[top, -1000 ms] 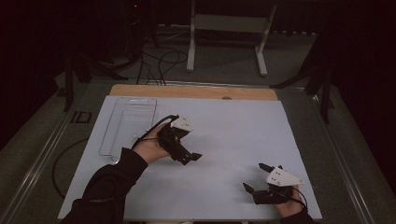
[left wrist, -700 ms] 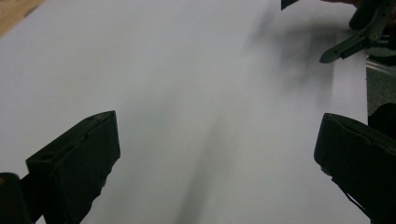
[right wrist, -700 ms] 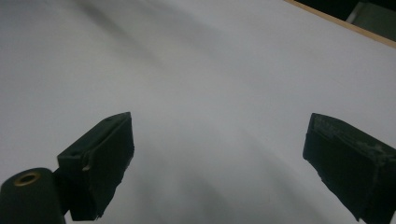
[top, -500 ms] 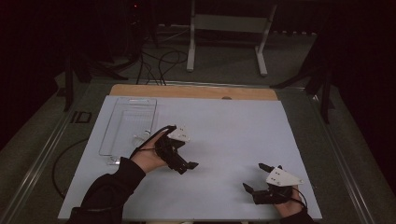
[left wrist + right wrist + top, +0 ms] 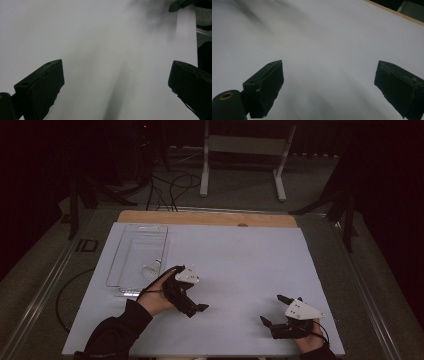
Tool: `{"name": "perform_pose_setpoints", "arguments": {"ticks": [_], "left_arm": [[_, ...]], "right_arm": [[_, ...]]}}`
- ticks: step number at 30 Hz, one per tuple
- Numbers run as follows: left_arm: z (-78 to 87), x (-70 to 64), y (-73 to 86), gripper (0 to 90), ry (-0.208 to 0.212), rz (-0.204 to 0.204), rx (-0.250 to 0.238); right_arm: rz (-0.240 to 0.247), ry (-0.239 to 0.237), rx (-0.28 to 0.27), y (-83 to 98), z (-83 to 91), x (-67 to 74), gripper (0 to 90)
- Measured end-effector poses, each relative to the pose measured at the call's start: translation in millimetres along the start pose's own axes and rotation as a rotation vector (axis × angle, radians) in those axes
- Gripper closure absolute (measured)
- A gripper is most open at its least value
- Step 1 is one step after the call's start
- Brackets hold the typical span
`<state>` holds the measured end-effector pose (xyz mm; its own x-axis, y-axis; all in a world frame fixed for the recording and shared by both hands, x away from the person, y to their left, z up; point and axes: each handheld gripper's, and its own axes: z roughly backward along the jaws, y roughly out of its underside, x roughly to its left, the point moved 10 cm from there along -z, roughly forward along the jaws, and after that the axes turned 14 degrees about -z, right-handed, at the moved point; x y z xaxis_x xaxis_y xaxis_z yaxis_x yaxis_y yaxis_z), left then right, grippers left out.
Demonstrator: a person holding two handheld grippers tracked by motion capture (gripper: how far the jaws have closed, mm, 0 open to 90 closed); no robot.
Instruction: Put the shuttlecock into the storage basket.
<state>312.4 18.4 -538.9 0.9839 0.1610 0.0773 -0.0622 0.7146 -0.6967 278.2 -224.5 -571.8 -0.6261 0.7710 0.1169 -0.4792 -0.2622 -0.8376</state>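
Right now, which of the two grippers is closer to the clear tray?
The left gripper, just beside the clear tray holding a shuttlecock; the right gripper sits near the table's front right corner.

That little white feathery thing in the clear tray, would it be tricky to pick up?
The shuttlecock looks light, so a nudge would probably send it skidding. Lying on its side in the clear tray, it would likely roll in a curve. Its skirt seems crushable.
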Motion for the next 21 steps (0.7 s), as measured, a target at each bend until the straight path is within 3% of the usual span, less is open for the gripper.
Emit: {"name": "perform_pose_setpoints", "arguments": {"ticks": [6, 21], "left_arm": [[-1.3, -9.8, 10.6, 1.1, 0.018, 0.009, -0.006], [-3.8, -34.0, 40.7, 1.2, 0.019, 0.013, 0.015]], "right_arm": [[0.0, 0.0, 0.001, 0.0, 0.0, 0.1, 8.6], [0.003, 0.001, 0.001, -0.2, -0.1, 0.3, 8.6]]}}
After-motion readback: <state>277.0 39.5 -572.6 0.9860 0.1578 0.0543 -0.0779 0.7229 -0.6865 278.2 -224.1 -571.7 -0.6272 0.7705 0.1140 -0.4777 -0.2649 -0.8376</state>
